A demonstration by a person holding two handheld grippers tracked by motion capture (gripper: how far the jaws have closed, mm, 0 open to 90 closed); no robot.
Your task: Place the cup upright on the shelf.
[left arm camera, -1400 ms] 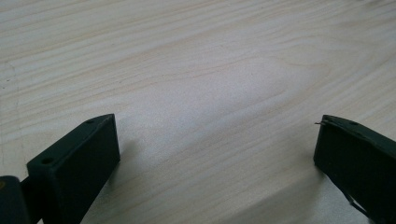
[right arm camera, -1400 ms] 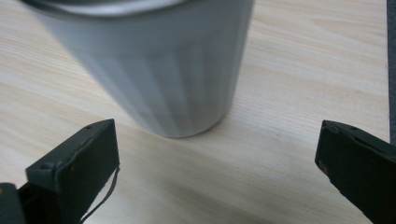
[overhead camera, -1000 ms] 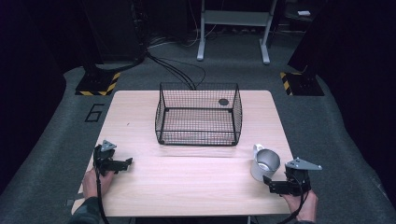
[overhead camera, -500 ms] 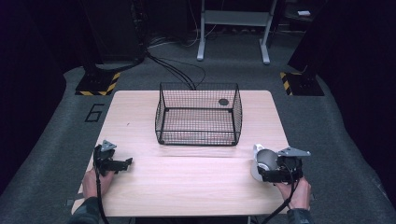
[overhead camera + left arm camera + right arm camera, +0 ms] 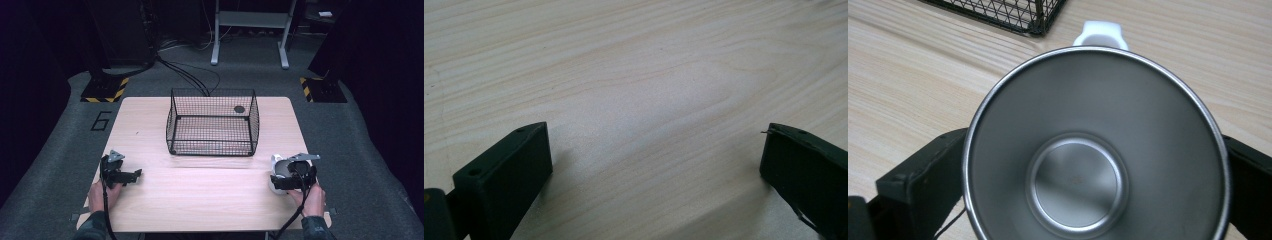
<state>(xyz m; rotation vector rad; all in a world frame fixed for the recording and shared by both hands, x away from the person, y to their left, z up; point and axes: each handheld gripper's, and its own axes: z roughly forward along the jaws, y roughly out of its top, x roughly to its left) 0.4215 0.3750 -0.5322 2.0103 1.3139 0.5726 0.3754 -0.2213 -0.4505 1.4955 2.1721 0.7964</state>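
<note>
Cup [image 5: 1096,145]: steel, white handle, upright on the table [image 5: 210,200] at its right front — near the wire basket [image 5: 212,122].
Right gripper [image 5: 290,176]: jaws straddle the cup; contact unclear.
Left gripper [image 5: 119,172]: jaws spread wide — bare wood between, left front.

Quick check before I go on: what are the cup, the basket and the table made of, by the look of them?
Cup: seemingly brushed steel inside, with a dull grey sheen and a bright rim; its handle looks like white plastic.
Basket: black wire mesh, probably coated metal.
Table: pale wood grain, matte; whether solid wood or laminate, I cannot tell.
</note>
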